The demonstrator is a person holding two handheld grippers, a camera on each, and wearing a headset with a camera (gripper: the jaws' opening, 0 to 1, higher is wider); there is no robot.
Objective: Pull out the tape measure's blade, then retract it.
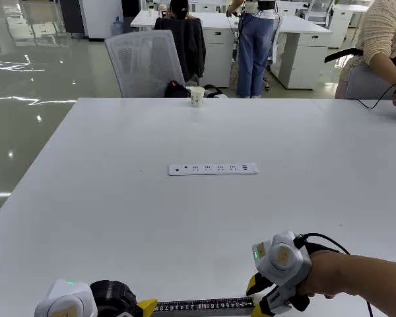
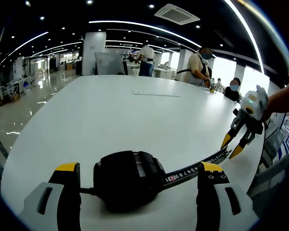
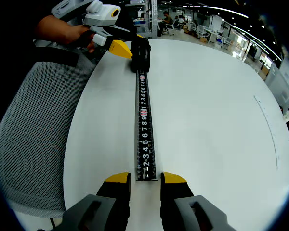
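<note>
Black at the far left: saw the tape measure's case (image 2: 127, 180) on the white table (image 1: 185, 211), between the jaws of the left gripper (image 2: 139, 166), held wide with a little gap on each side. Followed the blade (image 3: 144, 115), pulled out flat along the table's near edge, across to the right. Found its end between the jaws of the right gripper (image 3: 145, 177), nearly closed, but could not tell whether pinched or just beside.

Holds left gripper (image 2: 139, 167) low, jaws spread wide; grips right gripper (image 3: 146, 178) in a bare hand (image 1: 323, 274), forearm entering from the right, jaws narrowly parted (tips aimed leftward).
</note>
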